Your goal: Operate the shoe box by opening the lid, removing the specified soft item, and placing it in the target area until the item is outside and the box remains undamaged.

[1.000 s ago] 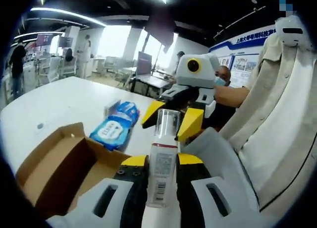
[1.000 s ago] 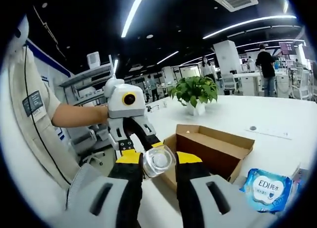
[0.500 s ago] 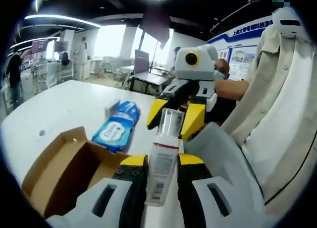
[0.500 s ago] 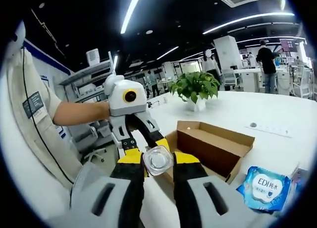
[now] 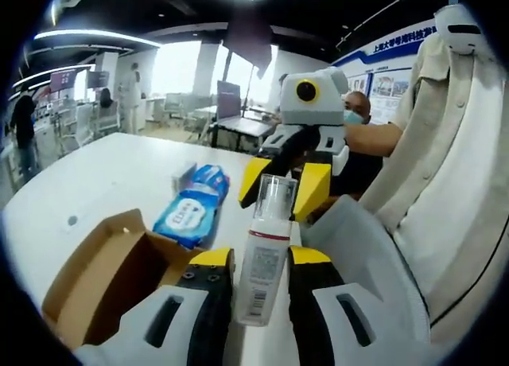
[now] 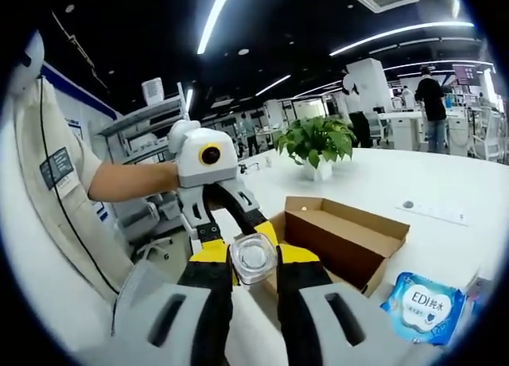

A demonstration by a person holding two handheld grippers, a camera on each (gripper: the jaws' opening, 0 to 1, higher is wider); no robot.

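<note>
Cardboard shoe box (image 5: pixel 111 270) and wipes pack (image 5: pixel 193 215) flank the bottle (image 5: pixel 262 262) both grippers clamp.

We see L gripper (image 5: pixel 259 258) clamping white bottle (image 5: pixel 260 274); R gripper (image 5: pixel 286 192) at its clear cap; open cardboard box (image 5: pixel 111 274), wipes pack (image 5: pixel 191 215) beside.

Matt cardboard box (image 6: pixel 343 237); glossy (probably plastic) bottle (image 5: pixel 262 262).
</note>
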